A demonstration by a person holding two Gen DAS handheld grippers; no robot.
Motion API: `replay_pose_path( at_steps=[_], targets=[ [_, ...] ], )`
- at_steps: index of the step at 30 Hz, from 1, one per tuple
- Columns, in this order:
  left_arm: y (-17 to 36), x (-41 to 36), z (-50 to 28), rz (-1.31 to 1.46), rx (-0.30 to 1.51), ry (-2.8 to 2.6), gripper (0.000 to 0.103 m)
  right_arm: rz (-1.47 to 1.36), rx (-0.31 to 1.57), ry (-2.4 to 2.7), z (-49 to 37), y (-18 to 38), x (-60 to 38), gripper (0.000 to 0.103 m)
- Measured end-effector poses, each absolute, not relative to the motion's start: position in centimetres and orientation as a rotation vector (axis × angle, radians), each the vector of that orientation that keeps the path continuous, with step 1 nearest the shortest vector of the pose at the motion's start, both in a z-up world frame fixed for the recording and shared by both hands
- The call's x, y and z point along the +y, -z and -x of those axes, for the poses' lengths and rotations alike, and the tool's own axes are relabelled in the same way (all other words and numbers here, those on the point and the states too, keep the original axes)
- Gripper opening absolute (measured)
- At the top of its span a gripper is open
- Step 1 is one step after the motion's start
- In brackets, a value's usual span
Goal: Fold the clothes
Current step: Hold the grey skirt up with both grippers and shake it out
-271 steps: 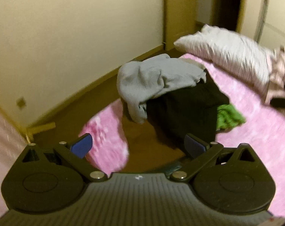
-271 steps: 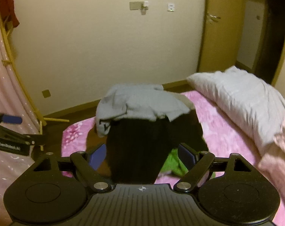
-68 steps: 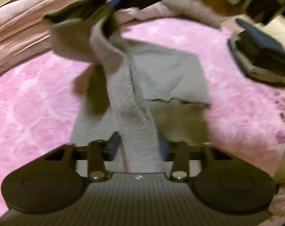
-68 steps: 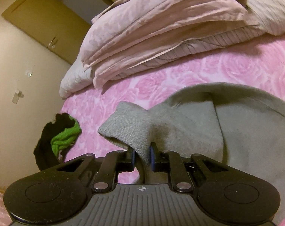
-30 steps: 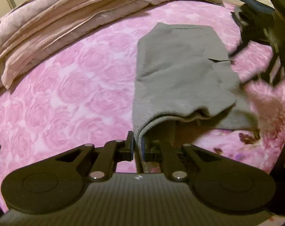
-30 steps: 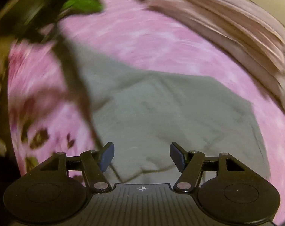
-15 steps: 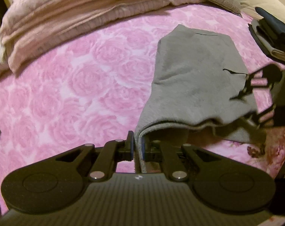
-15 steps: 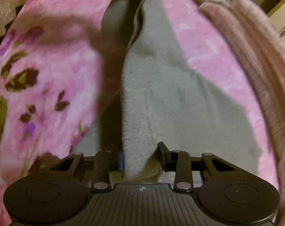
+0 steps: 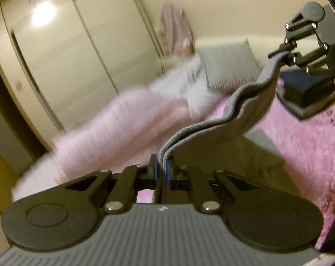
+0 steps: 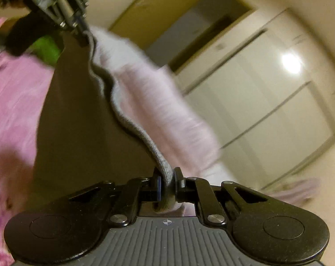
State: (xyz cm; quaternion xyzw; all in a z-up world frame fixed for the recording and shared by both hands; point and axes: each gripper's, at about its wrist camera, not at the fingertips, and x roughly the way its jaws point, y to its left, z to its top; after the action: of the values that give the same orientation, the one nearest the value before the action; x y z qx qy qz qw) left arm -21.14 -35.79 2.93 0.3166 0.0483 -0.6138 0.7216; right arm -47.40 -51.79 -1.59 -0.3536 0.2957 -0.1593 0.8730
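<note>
While your left gripper (image 9: pixel 162 168) stays clamped on one end of the grey garment (image 9: pixel 245 108), your right gripper (image 10: pixel 167 182) has just closed its jaws onto the other end. Its folded edge sags in waves between the two claws, above the pink bedspread (image 9: pixel 307 137). A folded dark stack (image 9: pixel 307 88) sits beyond your right claw.
</note>
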Motion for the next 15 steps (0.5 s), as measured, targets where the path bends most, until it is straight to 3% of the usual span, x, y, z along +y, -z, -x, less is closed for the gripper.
replay_pose_path(
  at_steps=[7,15],
  targets=[
    [-15.2,-28.2,26.5,-0.650,-0.169,1.372,0.006,0.769,0.429,0.477,54.3,-11.7,-44.7,0.006],
    [-24.9,-23.4,31.0,-0.612,-0.340,1.392,0.006,0.751,0.297,0.524,59.4,-20.8,-40.9,0.006]
  ],
)
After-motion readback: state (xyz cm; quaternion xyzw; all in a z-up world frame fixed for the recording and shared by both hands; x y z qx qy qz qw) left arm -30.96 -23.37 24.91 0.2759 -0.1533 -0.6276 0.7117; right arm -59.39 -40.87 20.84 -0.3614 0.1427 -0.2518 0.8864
